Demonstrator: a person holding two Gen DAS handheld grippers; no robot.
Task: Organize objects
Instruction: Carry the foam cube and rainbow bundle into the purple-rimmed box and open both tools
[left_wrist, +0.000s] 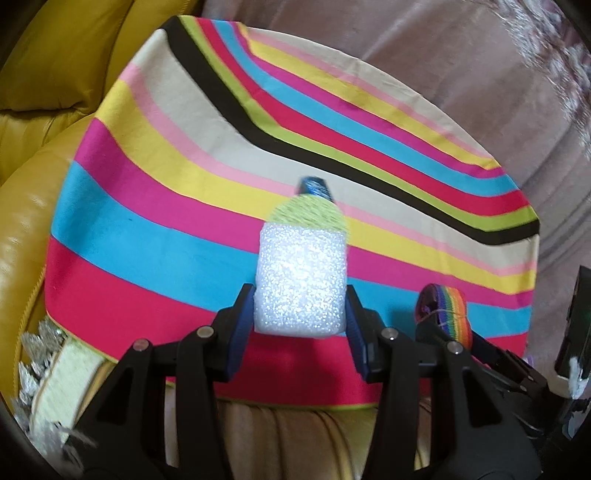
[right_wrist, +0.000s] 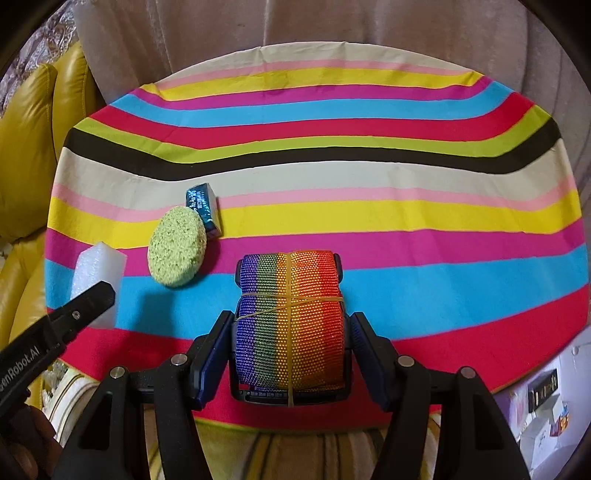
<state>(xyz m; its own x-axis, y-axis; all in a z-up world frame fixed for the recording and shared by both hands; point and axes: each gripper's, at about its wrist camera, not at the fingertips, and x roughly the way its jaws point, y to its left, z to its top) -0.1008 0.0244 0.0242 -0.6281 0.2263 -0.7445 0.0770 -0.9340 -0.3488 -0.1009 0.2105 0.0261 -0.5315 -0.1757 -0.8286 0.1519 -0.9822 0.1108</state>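
We're mid-sort here, and both hands are busy. Our left tongs (left_wrist: 301, 314) have their blue pads pressed against the sides of the white foam block (left_wrist: 301, 280), which sits in the lower middle of the left wrist view; from the right wrist view that same block shows at the left edge, on the blue stripe. Whether it is lifted or resting on the cloth, we cannot tell.

Our right tongs (right_wrist: 291, 343) sit around the rolled rainbow strap (right_wrist: 291, 314), bound with a rubber band, low in the centre of the right view. The pads stand just beside the roll's sides, the left one seeming to touch and the right showing a thin gap, so we can't say the grip is closed.

Already lined up, we'd judge: the green oval sponge (right_wrist: 176, 248) and the small blue box (right_wrist: 203, 210) lie touching each other in the left-middle of the right view, running diagonally. The foam block looks like the next link in that row, and the strap is left to place after it.

The worktop (right_wrist: 406, 206) is round, under a cloth of bright stripes with one black band. Yellow leather seating (left_wrist: 48, 122) fills the left of the frame, a pale pink drape (left_wrist: 443, 55) hangs behind, and some boxes (right_wrist: 543, 406) lie at lower right.
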